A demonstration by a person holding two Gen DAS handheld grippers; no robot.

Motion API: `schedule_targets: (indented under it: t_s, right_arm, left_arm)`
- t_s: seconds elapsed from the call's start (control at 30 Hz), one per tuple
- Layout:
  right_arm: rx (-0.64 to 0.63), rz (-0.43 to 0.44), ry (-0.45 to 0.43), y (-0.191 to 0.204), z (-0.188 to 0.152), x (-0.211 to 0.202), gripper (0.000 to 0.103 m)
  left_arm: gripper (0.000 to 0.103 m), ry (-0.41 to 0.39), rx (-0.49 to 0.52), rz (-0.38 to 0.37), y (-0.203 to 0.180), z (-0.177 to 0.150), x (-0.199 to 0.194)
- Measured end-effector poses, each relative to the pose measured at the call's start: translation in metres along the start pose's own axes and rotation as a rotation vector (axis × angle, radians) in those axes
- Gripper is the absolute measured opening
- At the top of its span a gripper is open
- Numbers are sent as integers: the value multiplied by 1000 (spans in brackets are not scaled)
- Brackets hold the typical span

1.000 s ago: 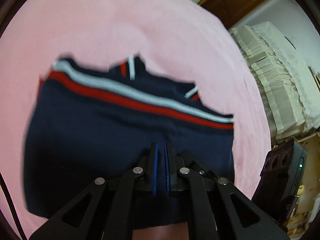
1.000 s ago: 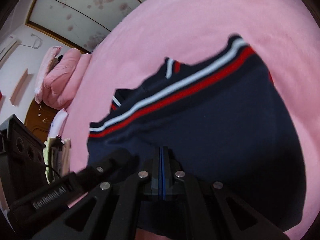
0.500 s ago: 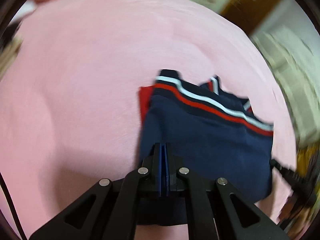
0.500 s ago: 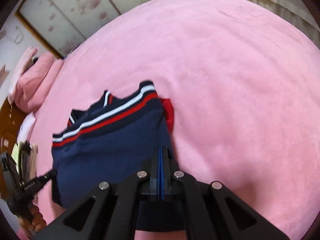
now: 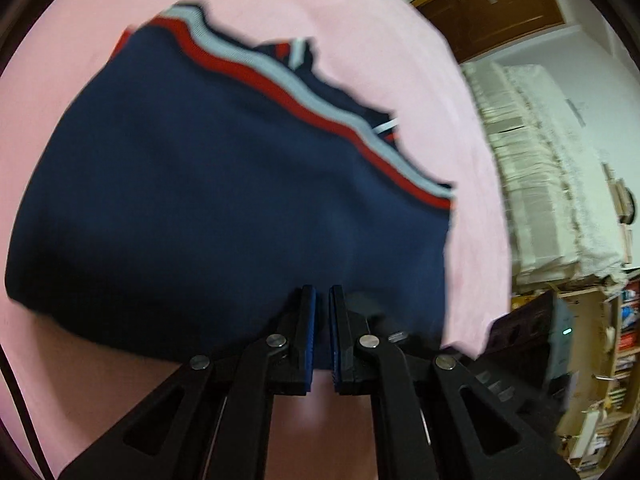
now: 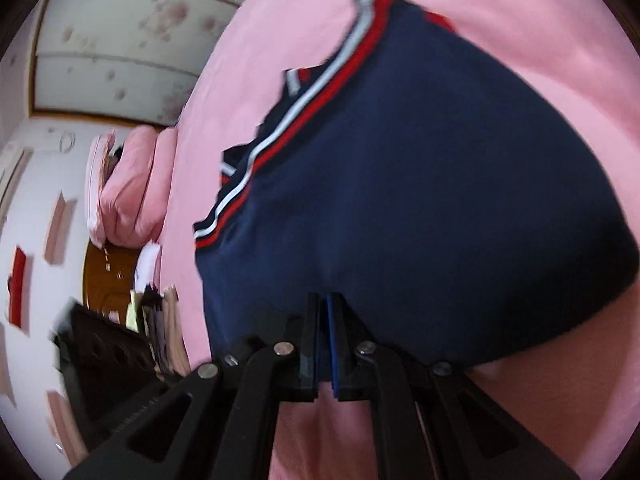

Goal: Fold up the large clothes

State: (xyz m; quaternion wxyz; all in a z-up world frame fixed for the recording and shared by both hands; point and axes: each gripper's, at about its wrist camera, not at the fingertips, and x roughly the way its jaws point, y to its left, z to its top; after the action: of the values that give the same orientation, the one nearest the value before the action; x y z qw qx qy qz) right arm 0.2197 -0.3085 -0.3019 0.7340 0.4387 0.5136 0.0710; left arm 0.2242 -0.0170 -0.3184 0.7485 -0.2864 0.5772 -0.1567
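Note:
A navy garment (image 5: 224,200) with a red and white stripe along its far edge lies folded on the pink bedspread (image 5: 304,4). It also shows in the right wrist view (image 6: 420,200). My left gripper (image 5: 322,300) is at the garment's near edge, its jaws parted by a narrow gap, with cloth behind the gap. My right gripper (image 6: 323,308) is at the same near edge, further right, with only a thin gap between its jaws. Whether either one holds cloth is unclear.
The pink bedspread (image 6: 280,40) runs all around the garment. Pink pillows (image 6: 128,188) lie at the bed's head. A cream lace curtain (image 5: 552,168) and a bookshelf (image 5: 608,380) stand to the right. The other gripper's dark body (image 5: 532,336) is close by.
Both grippers have come back close to the garment's near edge. Their jaws, pressed together half a second ago, now show a small gap. The garment looks larger and blurred.

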Motion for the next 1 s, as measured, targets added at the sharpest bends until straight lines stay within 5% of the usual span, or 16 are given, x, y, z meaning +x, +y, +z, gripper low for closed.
schedule_targets:
  t_s: [0.17, 0.23, 0.33, 0.47, 0.63, 0.83, 1.0]
  right_arm:
    - [-101, -63, -36, -23, 11, -31, 0]
    - [-144, -204, -79, -29, 13, -50, 0]
    - [-140, -290, -126, -42, 19, -71, 0]
    - [-171, -424, -156, -35, 24, -80, 1]
    - [-192, -304, -230, -15, 19, -100, 1]
    - [-197, -109, 15, 5, -5, -42, 1]
    - [-222, -54, 57, 19, -8, -4, 1]
  left_arm:
    - [1, -58, -3, 84, 34, -5, -18]
    - [1, -63, -28, 117, 47, 0, -24]
    - [1, -88, -36, 227, 63, 5, -39]
    - [1, -87, -42, 243, 66, 6, -44]
    - [1, -94, 45, 268, 30, 2, -57]
    - [2, 26, 117, 153, -10, -20, -29]
    - [2, 66, 137, 91, -30, -17, 7]
